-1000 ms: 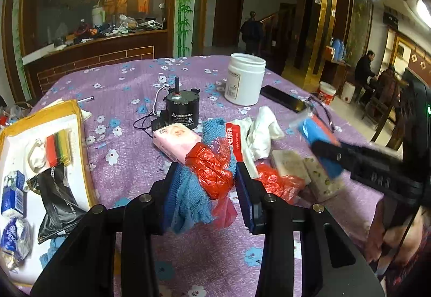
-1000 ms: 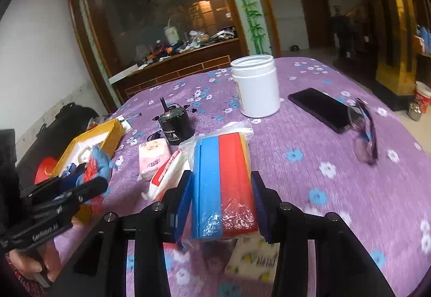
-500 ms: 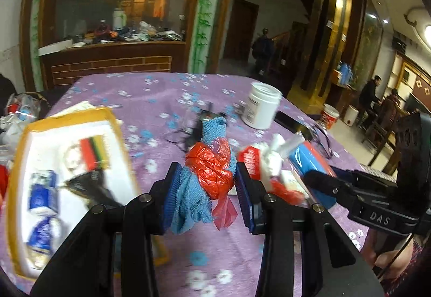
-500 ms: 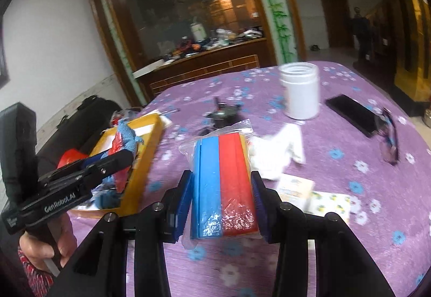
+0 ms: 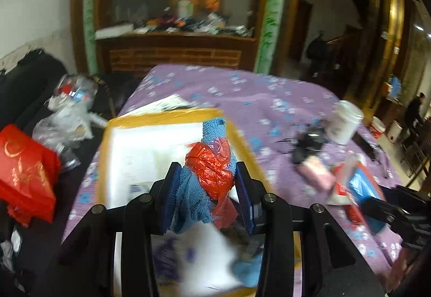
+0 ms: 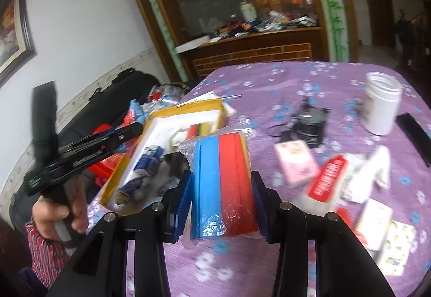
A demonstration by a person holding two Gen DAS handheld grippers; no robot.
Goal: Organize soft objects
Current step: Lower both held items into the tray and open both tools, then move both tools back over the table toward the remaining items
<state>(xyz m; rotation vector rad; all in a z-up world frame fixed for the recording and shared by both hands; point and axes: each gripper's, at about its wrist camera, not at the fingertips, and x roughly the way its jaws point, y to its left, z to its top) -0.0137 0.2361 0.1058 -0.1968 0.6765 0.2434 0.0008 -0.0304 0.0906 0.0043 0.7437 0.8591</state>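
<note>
The left hand-held gripper [image 5: 208, 189] clamps a blue cloth [image 5: 192, 193] with a red bag [image 5: 212, 167] above the tray [image 5: 172, 115]; the right hand-held gripper [image 6: 222, 205] clamps a sponge pack [image 6: 225, 183].

The left gripper [image 5: 208, 190] is clamping a blue terry cloth [image 5: 192, 194] bundled with a crumpled red plastic bag [image 5: 211, 167], hanging above a yellow-rimmed white tray [image 5: 140, 151] lying on the purple flowered tablecloth [image 5: 242, 89]. Blurred items, possibly packets, are lying in the tray.

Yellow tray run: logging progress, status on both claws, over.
Left claw shut on blue cloth bundle, above yellow tray. Right claw shut on bagged sponges. Tray already holds items.
</note>
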